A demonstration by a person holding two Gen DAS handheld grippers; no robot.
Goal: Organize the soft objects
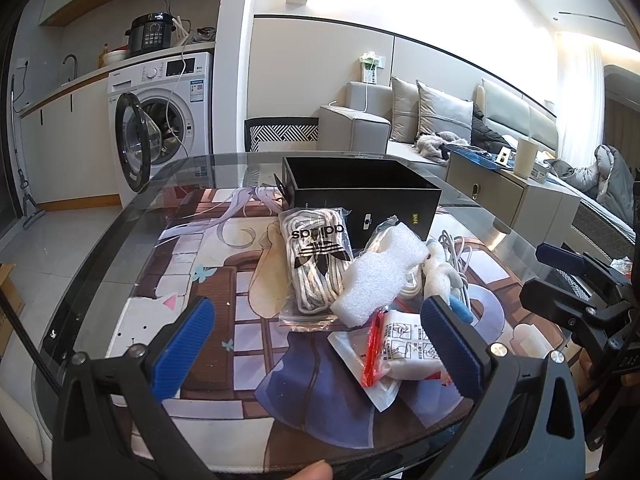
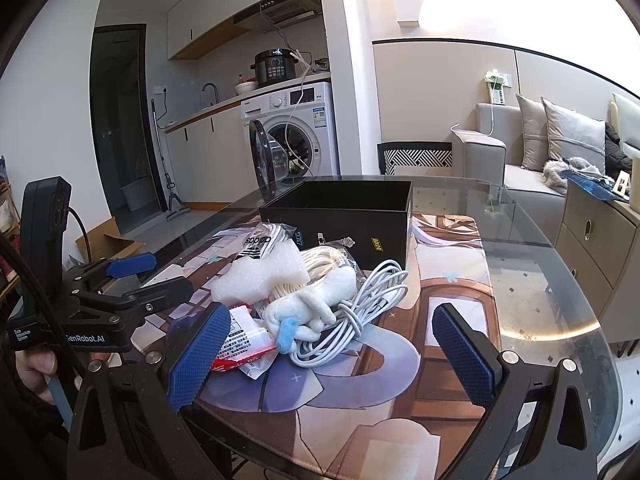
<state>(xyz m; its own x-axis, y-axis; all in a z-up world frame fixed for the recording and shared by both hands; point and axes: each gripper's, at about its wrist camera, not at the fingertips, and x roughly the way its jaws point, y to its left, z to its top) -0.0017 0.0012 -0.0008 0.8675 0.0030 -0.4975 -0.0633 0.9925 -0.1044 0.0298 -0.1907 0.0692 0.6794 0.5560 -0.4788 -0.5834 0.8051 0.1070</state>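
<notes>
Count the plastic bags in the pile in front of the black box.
3, maybe more hidden. The adidas lace bag lies nearest the black box; a cord bag sits under the foam block; the red-and-white packet lies nearest the grippers.

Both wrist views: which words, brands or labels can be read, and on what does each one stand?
"adidas": on the bag of white laces, upside down in the left wrist view.
"GenRobot.AI": on the left gripper body.
Too small or blurred: packet print, black box logos, small print beside "GenRobot.AI", washing machine labels, cooker panel.
</notes>
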